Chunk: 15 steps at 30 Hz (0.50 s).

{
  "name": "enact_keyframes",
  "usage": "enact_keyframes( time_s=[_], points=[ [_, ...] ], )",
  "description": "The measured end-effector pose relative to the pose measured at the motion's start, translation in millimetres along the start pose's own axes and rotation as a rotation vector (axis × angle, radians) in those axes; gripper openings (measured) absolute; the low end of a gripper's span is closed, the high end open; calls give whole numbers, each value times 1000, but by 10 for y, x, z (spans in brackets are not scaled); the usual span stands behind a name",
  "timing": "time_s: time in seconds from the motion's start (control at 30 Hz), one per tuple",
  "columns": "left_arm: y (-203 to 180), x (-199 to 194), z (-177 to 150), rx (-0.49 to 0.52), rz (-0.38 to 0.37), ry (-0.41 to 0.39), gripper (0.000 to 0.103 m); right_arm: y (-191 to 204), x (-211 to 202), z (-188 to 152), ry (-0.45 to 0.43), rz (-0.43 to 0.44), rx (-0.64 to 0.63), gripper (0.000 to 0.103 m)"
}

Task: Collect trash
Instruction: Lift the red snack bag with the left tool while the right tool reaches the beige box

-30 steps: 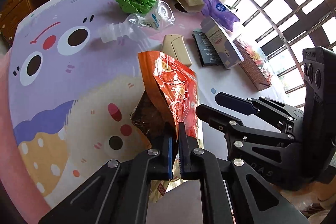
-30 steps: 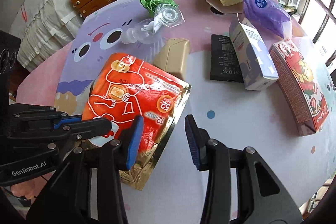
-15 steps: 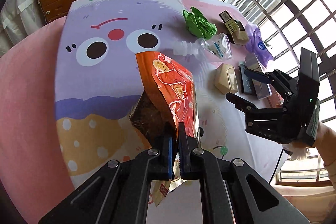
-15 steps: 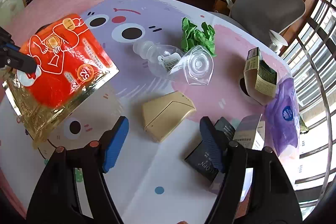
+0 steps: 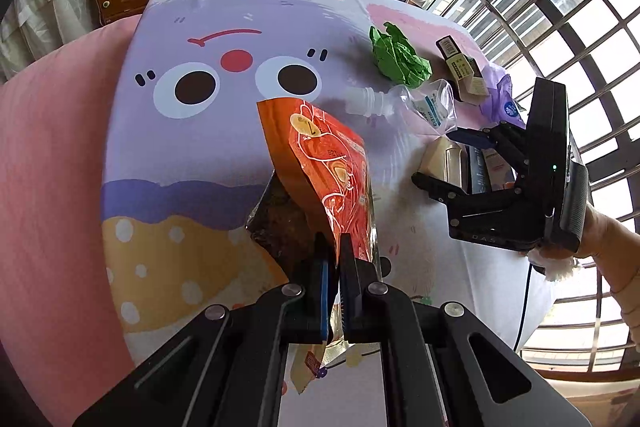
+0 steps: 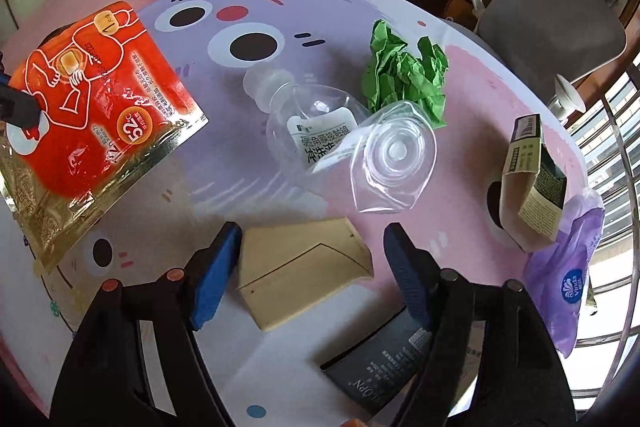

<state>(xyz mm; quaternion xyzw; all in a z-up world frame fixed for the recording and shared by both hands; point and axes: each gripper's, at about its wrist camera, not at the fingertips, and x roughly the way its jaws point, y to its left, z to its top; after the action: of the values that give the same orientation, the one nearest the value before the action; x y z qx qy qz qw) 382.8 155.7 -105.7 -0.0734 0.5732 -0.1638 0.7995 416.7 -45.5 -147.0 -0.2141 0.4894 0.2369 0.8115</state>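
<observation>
Gripping the orange foil packet (image 5: 336,171) by its lower edge, the left gripper (image 5: 335,259) is holding it upright above the cartoon-printed table cover (image 5: 192,155), its two blue-padded fingers pressed together on the foil. The packet is hanging clear of the table surface; in the right wrist view it is showing at the far left (image 6: 92,99), orange face up with a gold border. The right gripper (image 6: 312,251) is standing with its jaws spread wide, gripping nothing, one finger on either side of the tan flat carton (image 6: 304,271), which is lying on the cover; contact between pads and carton cannot be confirmed. Beyond the carton, a crushed clear plastic bottle (image 6: 340,143) is lying on its side, with crumpled green paper (image 6: 404,75) just behind it. To the right, an open olive-and-tan box (image 6: 528,183) is resting beside a purple tissue pack (image 6: 568,267), and a black box (image 6: 376,367) is lying partly under the right finger. A person's hand (image 5: 608,247) is holding the right gripper's handle at the table edge.
</observation>
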Motion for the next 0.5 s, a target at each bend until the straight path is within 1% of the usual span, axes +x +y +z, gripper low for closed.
enact_keyframes(
  time_s=[0.03,0.13,0.23,0.37,0.5],
  points=[
    [-3,-7,-4,-2,0,-3,4,-24,5,8,1,31,19,58],
    [-42,-60,-31,7,3,-18,4,-36,-6,-1,11,21,63,58],
    [-99,-148,-74,11,4,-36,4,-12,-109,-87,8,37,140,57],
    [-231,-335,-191,17,15,-70,4,46,-448,-283,-41,76,276,57],
    [-456,-583,-434,24,41,-113,4,165,-896,-545,-107,110,349,57]
  ],
)
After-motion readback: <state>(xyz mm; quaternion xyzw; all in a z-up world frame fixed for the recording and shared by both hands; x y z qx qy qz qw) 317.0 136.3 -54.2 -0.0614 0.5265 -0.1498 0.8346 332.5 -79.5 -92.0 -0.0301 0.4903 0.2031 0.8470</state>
